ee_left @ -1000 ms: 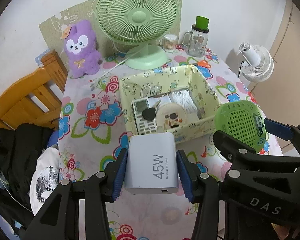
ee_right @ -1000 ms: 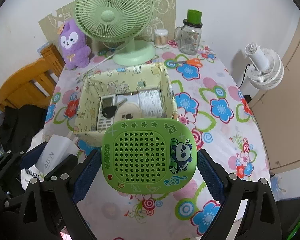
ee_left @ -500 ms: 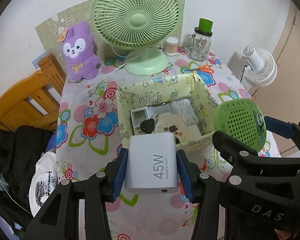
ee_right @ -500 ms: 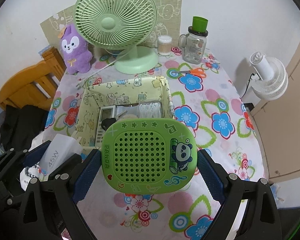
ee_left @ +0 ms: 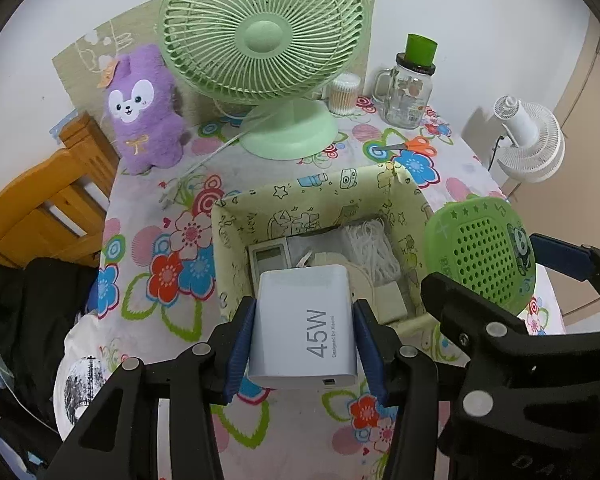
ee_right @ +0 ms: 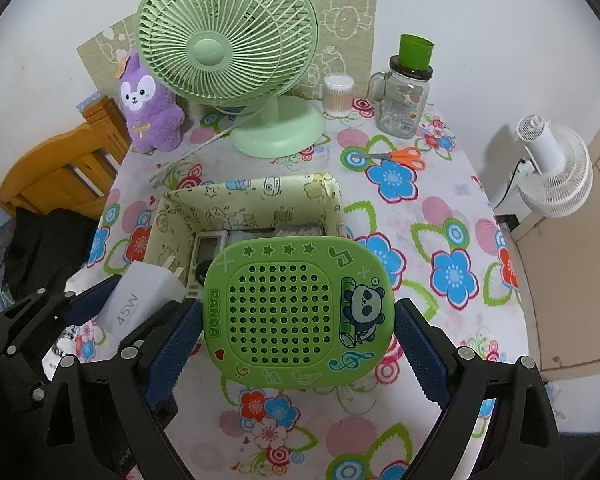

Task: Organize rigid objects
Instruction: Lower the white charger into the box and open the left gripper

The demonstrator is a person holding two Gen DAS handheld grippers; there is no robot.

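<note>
White charger (ee_left: 306, 324) clamped between left gripper (ee_left: 304, 350) fingers, held over near edge of yellow box (ee_left: 320, 196) on flowered surface (ee_left: 148, 220). Green panda case (ee_right: 298, 312) gripped between wide-set right gripper (ee_right: 298, 344) fingers, just right of charger, over box front.

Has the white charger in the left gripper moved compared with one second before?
Yes. The white charger moved toward the green fan and now hangs over the yellow box.
</note>
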